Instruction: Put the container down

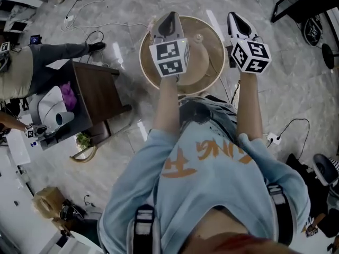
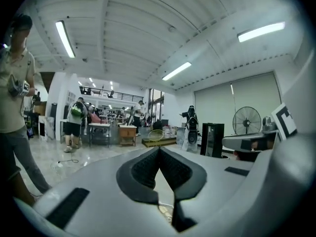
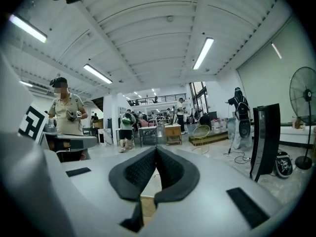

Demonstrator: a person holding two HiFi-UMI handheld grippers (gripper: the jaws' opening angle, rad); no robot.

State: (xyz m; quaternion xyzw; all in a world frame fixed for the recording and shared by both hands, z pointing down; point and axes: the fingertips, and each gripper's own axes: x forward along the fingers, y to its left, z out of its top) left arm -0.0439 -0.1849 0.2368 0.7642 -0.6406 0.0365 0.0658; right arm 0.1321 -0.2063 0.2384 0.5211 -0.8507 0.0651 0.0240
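Wears a light blue shirt (image 1: pixel 212 179) with orange print, closest beneath the head camera. Reaches both bare forearms forward toward a round beige table (image 1: pixel 207 62) on a grey marble floor (image 1: pixel 122 9).

Holds the left gripper (image 1: pixel 170 17) over the table's left part, jaws clenched tip to tip with nothing between them. Holds the right gripper (image 1: pixel 235 17) at the table's right rim, jaws likewise pressed together and empty.

Leaves a small pale thing, apparently the container (image 1: pixel 198 37), resting on the tabletop between the two grippers, touched by neither; too small to tell more.

Points both grippers roughly level across a wide hall with strip lights on the ceiling. Takes in a standing fan (image 2: pixel 247 120) at the right of the left gripper view and a bystander in a beige shirt (image 2: pixel 14 88) at its left edge. Shows a dark brown side table (image 1: pixel 100 89) well left of the round one.
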